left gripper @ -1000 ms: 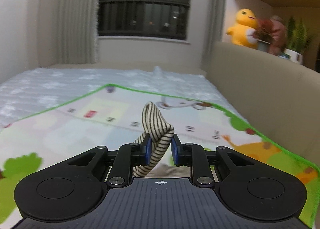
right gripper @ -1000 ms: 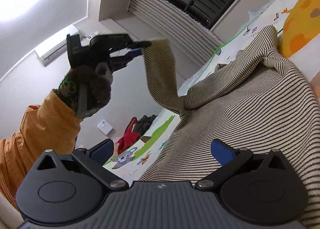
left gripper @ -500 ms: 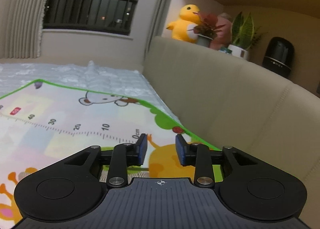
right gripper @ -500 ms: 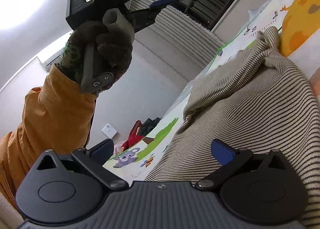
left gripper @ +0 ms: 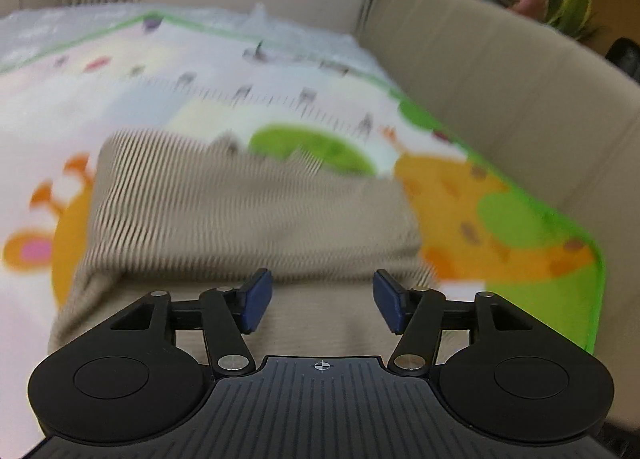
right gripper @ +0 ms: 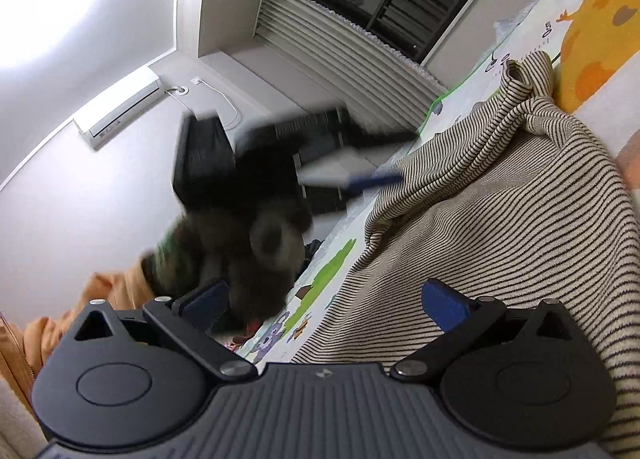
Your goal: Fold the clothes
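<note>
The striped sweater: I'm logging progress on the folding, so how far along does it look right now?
Early to midway, by the look of it. Done: one part of the striped sweater lies folded over its body on the play mat. In hand: nothing; the left gripper has just been opening its jaws, with no cloth between them, and the right gripper is open too. Left: the sweater is still bunched and rumpled, so further folds and smoothing remain.
</note>
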`<act>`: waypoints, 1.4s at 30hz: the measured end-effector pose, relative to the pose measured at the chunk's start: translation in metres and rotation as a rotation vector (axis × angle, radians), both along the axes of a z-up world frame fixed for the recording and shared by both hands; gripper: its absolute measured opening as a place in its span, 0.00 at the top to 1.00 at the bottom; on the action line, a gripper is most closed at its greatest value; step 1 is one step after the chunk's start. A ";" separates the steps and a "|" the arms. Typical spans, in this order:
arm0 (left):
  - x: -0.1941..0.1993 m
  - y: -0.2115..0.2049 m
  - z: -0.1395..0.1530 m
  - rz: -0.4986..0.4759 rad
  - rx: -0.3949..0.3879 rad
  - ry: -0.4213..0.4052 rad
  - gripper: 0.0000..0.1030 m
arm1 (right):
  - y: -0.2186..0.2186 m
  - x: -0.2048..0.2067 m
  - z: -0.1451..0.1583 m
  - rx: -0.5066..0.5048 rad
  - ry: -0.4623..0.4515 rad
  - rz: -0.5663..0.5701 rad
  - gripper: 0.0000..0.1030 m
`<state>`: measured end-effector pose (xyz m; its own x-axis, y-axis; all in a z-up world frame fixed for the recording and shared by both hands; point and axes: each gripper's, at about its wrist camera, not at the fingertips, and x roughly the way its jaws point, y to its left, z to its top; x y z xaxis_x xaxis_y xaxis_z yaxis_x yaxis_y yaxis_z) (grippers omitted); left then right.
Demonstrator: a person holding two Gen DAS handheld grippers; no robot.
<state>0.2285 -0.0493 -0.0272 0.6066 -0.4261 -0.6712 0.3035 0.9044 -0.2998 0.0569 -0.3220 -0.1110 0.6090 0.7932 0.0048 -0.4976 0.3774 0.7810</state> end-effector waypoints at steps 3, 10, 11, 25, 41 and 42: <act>-0.017 0.015 -0.016 -0.002 0.019 -0.005 0.31 | -0.001 0.002 0.001 0.002 0.002 0.001 0.00; -0.046 0.039 -0.028 -0.018 0.066 -0.086 0.10 | -0.005 0.003 0.002 -0.004 0.010 0.000 0.00; -0.048 0.043 -0.032 -0.010 0.067 -0.085 0.09 | -0.005 0.003 0.003 -0.007 0.011 0.000 0.00; -0.062 0.055 -0.052 -0.004 0.040 -0.147 0.00 | 0.011 0.037 0.078 -0.712 0.196 -0.345 0.00; -0.062 0.071 -0.055 0.004 -0.061 -0.143 0.00 | 0.041 0.051 0.044 -1.017 0.265 -0.490 0.00; -0.062 0.071 -0.055 0.004 -0.066 -0.143 0.00 | 0.041 0.049 0.044 -1.019 0.256 -0.497 0.00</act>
